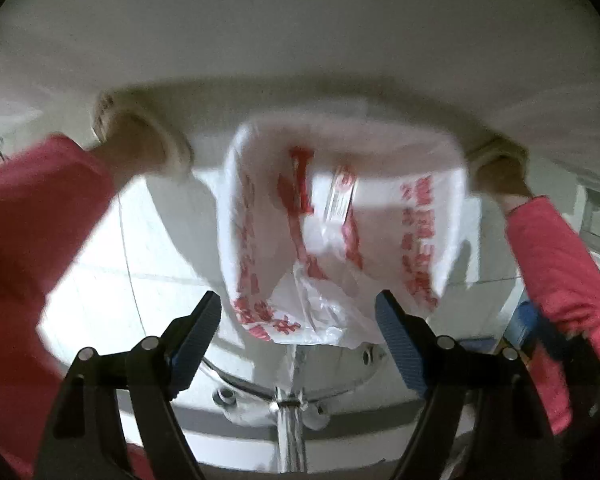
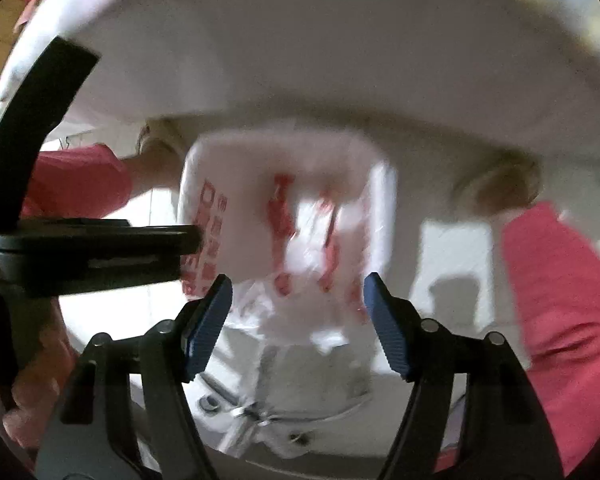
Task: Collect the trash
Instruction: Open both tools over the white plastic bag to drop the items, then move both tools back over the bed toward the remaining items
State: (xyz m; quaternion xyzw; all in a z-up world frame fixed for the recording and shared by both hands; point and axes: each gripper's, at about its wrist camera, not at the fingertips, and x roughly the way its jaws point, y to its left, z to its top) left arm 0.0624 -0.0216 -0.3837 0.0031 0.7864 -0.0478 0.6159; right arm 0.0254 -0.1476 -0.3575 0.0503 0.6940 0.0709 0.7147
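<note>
While both tongs (image 1: 298, 326) (image 2: 298, 306) gape empty, a red-printed bag (image 1: 340, 248) hangs over white floor tiles (image 1: 100, 280).

Motion blur is smearing the red print on the white plastic bag (image 1: 340, 240), leaving it unreadable in both views. The left gripper's dark body (image 2: 92, 256) is hiding the bag's left edge (right wrist view). Red trouser legs (image 1: 32, 248) are running off the frame edges.
</note>
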